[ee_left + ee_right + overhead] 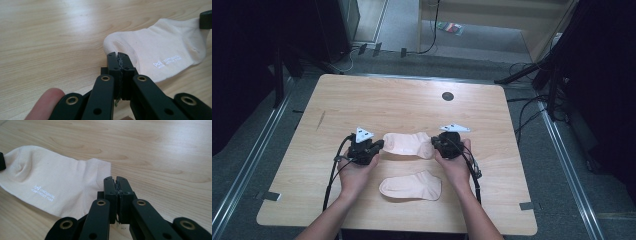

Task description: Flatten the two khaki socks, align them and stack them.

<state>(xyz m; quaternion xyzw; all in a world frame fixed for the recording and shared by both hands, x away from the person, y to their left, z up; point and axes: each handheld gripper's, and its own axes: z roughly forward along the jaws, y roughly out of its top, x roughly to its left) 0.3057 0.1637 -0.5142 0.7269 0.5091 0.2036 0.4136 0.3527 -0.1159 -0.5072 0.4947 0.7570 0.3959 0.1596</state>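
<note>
Far half of table (407, 95) bare wood, open to pass, save one small dark disc (447, 96) near the back edge. Middle is crowded: far sock (408, 143) spans the gap between left gripper (379, 145) and right gripper (434, 142), both clamped on its ends, so no way through there. Near sock (411, 186) lies flat between the two forearms, just clear of the far one; side margins left and right of the hands free.
</note>
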